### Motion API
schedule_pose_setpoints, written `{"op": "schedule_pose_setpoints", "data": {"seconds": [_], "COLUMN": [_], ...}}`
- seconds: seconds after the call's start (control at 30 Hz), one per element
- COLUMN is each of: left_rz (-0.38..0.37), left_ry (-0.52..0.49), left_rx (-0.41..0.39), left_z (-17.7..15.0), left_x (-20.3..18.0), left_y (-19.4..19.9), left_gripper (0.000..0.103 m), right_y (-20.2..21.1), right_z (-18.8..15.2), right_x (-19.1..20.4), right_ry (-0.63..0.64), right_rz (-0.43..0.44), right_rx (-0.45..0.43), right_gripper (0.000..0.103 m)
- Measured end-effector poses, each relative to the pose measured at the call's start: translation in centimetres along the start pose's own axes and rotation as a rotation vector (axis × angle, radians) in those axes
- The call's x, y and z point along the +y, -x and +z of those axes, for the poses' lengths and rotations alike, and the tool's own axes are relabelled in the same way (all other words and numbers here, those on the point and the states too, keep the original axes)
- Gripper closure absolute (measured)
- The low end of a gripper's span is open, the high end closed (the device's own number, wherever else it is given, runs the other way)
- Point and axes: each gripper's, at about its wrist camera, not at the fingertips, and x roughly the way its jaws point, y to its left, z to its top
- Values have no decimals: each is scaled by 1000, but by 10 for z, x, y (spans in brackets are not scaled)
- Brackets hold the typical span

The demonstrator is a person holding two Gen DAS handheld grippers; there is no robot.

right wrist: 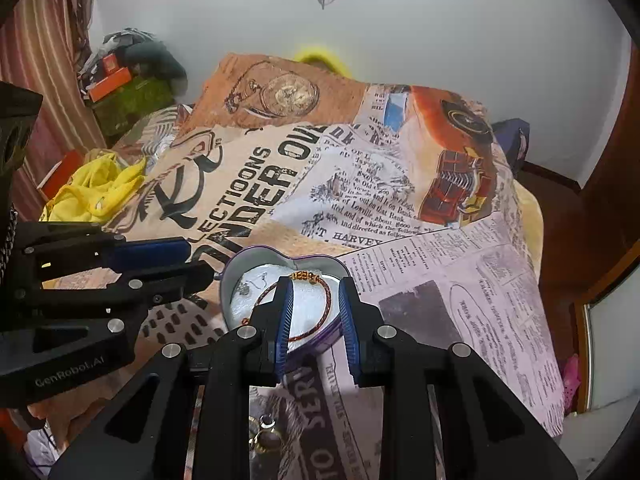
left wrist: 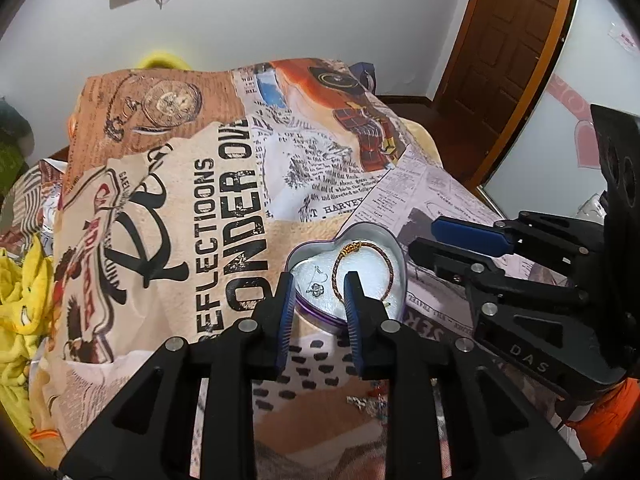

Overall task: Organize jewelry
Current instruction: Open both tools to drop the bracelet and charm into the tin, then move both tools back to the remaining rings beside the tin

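Note:
A heart-shaped tin point(left wrist: 394, 248) point(right wrist: 228, 280) with a white lining lies open on the printed blanket. Inside it lie a red-and-gold braided bracelet point(left wrist: 390, 266) point(right wrist: 326, 300) and a small silver earring point(left wrist: 316, 286) point(right wrist: 244, 289). My left gripper point(left wrist: 319, 280) point(right wrist: 200, 258) is open and empty, its tips over the tin's near left side. My right gripper point(right wrist: 315, 284) point(left wrist: 420, 236) is open and empty, just over the tin's near right edge. More small jewelry lies on the blanket close below the grippers point(left wrist: 364, 402) point(right wrist: 266, 434).
The printed blanket point(left wrist: 224, 208) point(right wrist: 420, 264) covers a bed. Yellow clothing point(left wrist: 20, 292) point(right wrist: 96, 190) lies at the left. A wooden door point(left wrist: 508, 48) stands at the right. Boxes and clutter point(right wrist: 128, 80) sit at the far left.

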Motion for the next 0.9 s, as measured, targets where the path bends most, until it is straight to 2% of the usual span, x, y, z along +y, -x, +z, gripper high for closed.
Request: {"op": "schedule_pose_setpoints", "data": {"seconds": [0.13,0.37,0.4,0.47,0.53,0.9], "left_rz": [8,10,10,9,6,-11], "left_ry": [-2,-3,-3,-5,-6,-26], "left_rx": [-25,-28,-27,-21,-11,87], "left_z": [-6,-19,-22,-29,-36,-74], "left_x": [-3,-5,-5,-6,-6,-12], "left_y": [16,30,31,33,33,12], "left_gripper": [70,67,66,64,64,64], "right_y": [16,37,39,44,48,42], "right_z": [-3,-16,-17,-24,-31,-69], "right_x": [5,12,13,14,14,12], "right_ry": [8,2,3,1,-6,-24], "right_rz": [-12,-19,-22,-27,-26,-27], "right_rx": [-19,-32,-31,-33,-35,34], "right_gripper": [82,81,80,68,61,61]}}
